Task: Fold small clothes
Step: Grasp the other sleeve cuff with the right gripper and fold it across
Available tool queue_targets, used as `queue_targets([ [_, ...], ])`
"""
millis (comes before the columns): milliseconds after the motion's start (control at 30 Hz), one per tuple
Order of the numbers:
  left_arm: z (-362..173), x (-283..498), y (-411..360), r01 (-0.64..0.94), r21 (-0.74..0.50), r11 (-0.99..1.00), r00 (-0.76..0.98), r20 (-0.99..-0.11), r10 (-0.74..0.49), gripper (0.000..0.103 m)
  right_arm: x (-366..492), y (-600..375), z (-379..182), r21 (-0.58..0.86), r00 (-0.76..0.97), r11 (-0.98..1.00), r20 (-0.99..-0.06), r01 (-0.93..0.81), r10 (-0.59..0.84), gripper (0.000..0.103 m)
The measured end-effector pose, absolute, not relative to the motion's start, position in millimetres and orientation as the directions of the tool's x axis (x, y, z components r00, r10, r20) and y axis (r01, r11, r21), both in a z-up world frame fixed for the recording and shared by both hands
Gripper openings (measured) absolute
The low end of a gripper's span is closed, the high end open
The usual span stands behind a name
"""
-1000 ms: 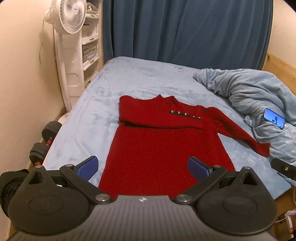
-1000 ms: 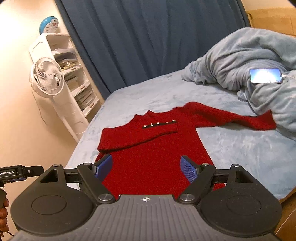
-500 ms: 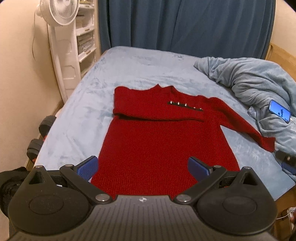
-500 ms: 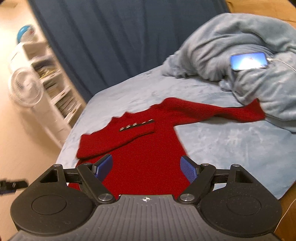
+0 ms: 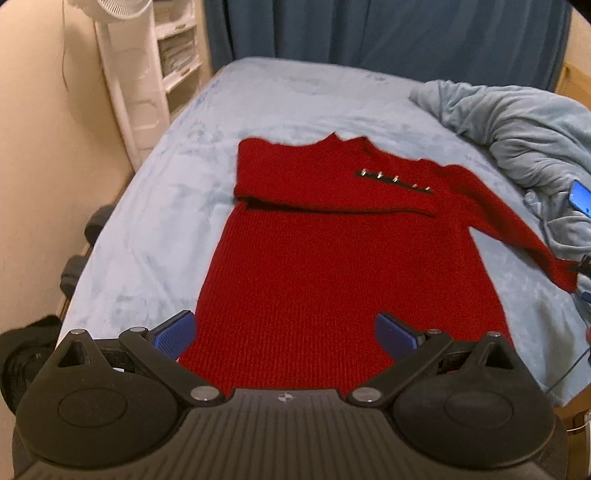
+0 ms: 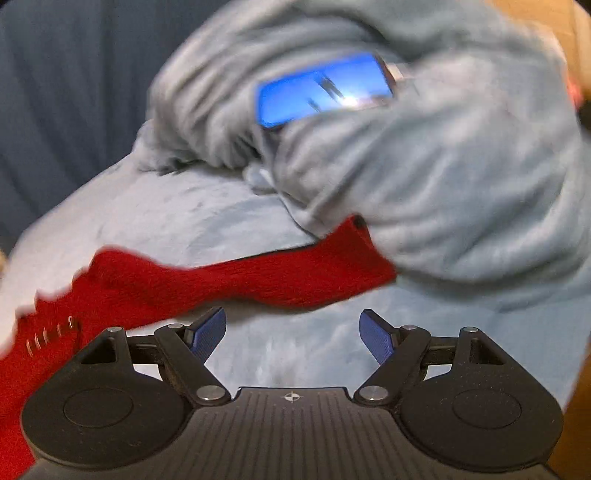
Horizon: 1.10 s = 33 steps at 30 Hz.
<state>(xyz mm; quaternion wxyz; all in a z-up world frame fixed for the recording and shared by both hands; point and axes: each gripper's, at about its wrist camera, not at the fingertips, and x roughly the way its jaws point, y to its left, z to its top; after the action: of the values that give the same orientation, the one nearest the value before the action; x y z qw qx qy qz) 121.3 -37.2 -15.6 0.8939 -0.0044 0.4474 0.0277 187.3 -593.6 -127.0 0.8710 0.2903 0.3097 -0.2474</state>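
1. The red sweater (image 5: 347,266) lies flat on the bed (image 5: 280,99), its hem at the near edge and its neck toward the far end. It is the only garment in sight.
2. Done so far: one sleeve is folded across the chest, forming a band below the neck, with its buttoned cuff (image 5: 393,180) on top.
3. Left, by my reading: the other sleeve (image 6: 255,277) is stretched toward the right edge of the bed, so it needs folding in, and then the body needs folding up. The task looks less than half finished.
4. The left gripper (image 5: 285,332) hovers over the hem with its fingers wide apart, holding nothing.
5. The right gripper (image 6: 293,334) is likewise spread and empty, just short of the outstretched sleeve.
6. The left wrist view alone shows the whole sweater, the folded sleeve, a fan stand (image 5: 125,74) and curtain (image 5: 388,33).
7. The blurred right wrist view alone shows the sleeve's cuff end touching the heaped blanket (image 6: 443,166), where a lit phone (image 6: 325,88) rests.
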Motion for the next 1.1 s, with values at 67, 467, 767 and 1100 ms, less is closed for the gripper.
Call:
queue_targets([
  [67, -23.6, 127.0, -38.1, -0.059, 0.015, 0.998, 0.573, -0.818, 0.046, 0.103, 188.9, -615.1, -139.9, 0.524, 0.722, 0.573, -0.668, 0.630, -0.183, 0.081],
  [467, -27.1, 132.9, -43.4, -0.050, 0.057, 0.997, 0.571, -0.817, 0.076, 0.103, 227.6, -642.9, -171.8, 0.704, 0.756, 0.277, -0.598, 0.654, -0.266, 0.013],
  [767, -36.0, 132.6, -44.7, -0.029, 0.013, 0.999, 0.554, -0.832, 0.027, 0.103, 233.5, -629.6, -85.7, 0.663, 0.825, 0.492, -0.439, 0.565, -0.355, 0.013],
  [1100, -32.6, 139.5, -11.1, -0.093, 0.018, 0.996, 0.568, -0.820, 0.068, 0.103, 242.5, -624.4, -145.7, 0.525, 0.653, 0.392, -0.652, 0.756, -0.385, 0.013],
])
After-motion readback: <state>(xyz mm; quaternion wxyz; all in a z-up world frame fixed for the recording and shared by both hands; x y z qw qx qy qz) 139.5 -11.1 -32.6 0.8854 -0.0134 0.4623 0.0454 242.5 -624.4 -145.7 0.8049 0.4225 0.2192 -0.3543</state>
